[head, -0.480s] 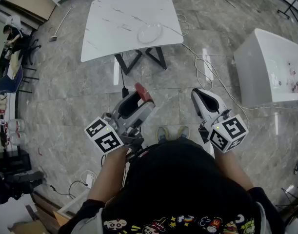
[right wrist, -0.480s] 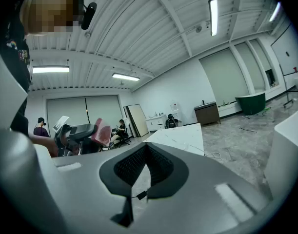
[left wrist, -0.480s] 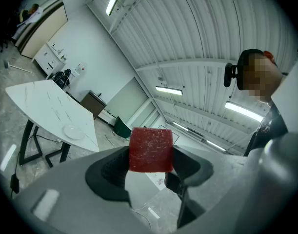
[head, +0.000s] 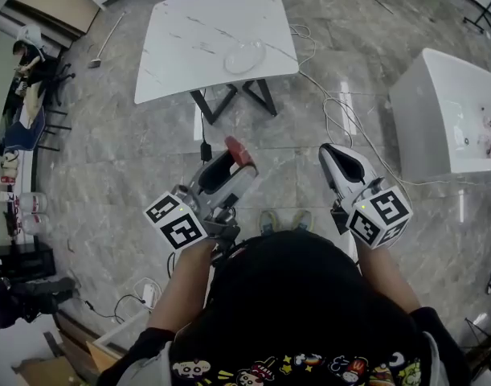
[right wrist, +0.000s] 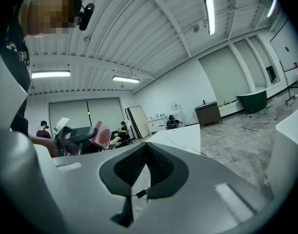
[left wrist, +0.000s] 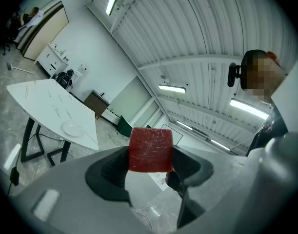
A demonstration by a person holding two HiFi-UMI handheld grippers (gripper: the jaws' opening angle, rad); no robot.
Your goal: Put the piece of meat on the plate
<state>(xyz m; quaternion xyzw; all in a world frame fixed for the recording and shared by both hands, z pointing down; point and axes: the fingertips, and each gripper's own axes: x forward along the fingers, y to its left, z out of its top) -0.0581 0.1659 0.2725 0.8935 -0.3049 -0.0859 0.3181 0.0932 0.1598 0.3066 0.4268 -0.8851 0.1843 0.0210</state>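
A red block of meat [left wrist: 150, 149] sits between the jaws of my left gripper [left wrist: 149, 156], which is shut on it and held level. From the head view the meat [head: 239, 153] shows at the tip of the left gripper [head: 233, 162], above the floor in front of the person. An empty clear plate [head: 245, 56] lies on the white marble table [head: 189, 39] farther ahead; the left gripper view has the plate [left wrist: 72, 129] at lower left. My right gripper [head: 339, 158] hangs beside the left, its pads [right wrist: 131, 165] closed together with nothing held.
A second white table [head: 446, 111] stands to the right. Cables [head: 337, 111] trail over the grey tiled floor between the tables. The person's shoes [head: 281, 218] show just below the grippers. Shelves and clutter line the left wall [head: 20, 135].
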